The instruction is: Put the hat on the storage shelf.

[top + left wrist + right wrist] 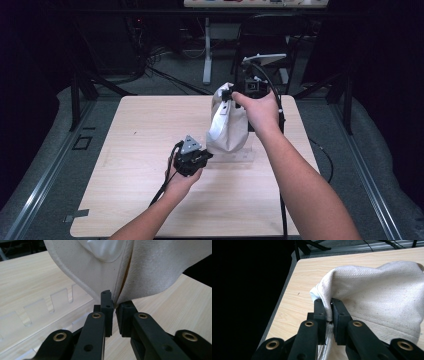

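A white cloth bag [227, 127] hangs upright over the middle of the wooden table [135, 145]. My right gripper [229, 94] is shut on the bag's top edge and holds it up; in the right gripper view the jaws [329, 302] pinch a fold of the cloth [382, 297]. My left gripper [207, 156] sits low at the bag's bottom left corner. In the left gripper view its jaws [115, 303] are shut on the lower seam of the cloth [150, 270].
A clear plastic rack [240, 157] with cut slots [45, 307] lies flat on the table under the bag. Behind the table stand a black chair [270, 30] and a white desk leg [206, 50], with cables on the floor. The table's left edge [284, 297] borders darkness.
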